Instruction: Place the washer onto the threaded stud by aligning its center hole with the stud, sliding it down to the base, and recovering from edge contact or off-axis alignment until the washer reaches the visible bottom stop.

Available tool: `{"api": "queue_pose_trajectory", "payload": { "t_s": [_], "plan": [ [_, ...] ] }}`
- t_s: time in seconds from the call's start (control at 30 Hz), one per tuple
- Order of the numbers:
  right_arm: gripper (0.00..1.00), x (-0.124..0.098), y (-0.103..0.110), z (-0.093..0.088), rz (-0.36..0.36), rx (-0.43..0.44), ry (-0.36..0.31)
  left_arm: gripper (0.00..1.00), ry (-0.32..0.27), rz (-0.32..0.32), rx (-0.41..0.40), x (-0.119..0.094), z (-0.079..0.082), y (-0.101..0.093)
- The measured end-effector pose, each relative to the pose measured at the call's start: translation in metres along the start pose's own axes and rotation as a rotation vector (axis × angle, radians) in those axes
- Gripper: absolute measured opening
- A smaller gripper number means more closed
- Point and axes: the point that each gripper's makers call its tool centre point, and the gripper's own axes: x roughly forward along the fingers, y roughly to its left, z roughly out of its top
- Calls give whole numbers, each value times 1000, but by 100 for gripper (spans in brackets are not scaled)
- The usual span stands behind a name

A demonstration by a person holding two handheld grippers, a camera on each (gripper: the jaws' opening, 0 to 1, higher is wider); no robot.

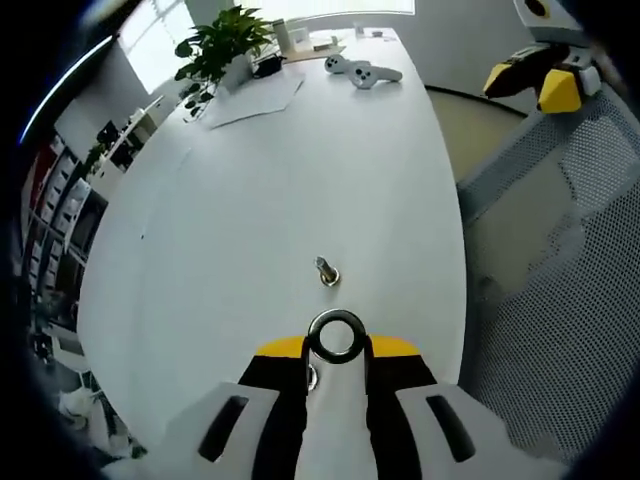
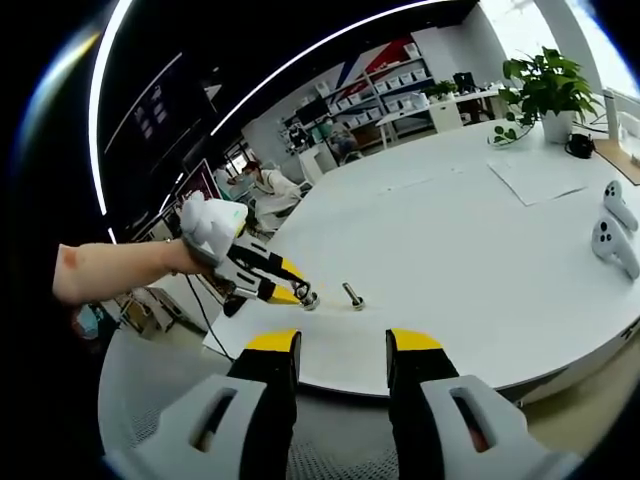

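Left gripper view: left tongs [image 1: 337, 352] clamp washer [image 1: 336, 336] near stud [image 1: 326, 270]; white table [image 1: 250, 190]; right tongs [image 2: 343, 352] apart.

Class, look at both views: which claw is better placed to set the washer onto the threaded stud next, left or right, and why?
Left. The left claw already grips the washer, held just short of the stud on the white table. The right claw is open, holds nothing, and sits back off the table edge.
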Motion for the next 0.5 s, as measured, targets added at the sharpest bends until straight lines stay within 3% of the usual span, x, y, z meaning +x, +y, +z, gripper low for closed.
{"api": "queue_pose_trajectory", "payload": {
  "t_s": [0.5],
  "plan": [
    [37, 0, 0, 0, -3, 1, 0, 19, 42, 41, -37, -17, -34, 28]
  ]
}}
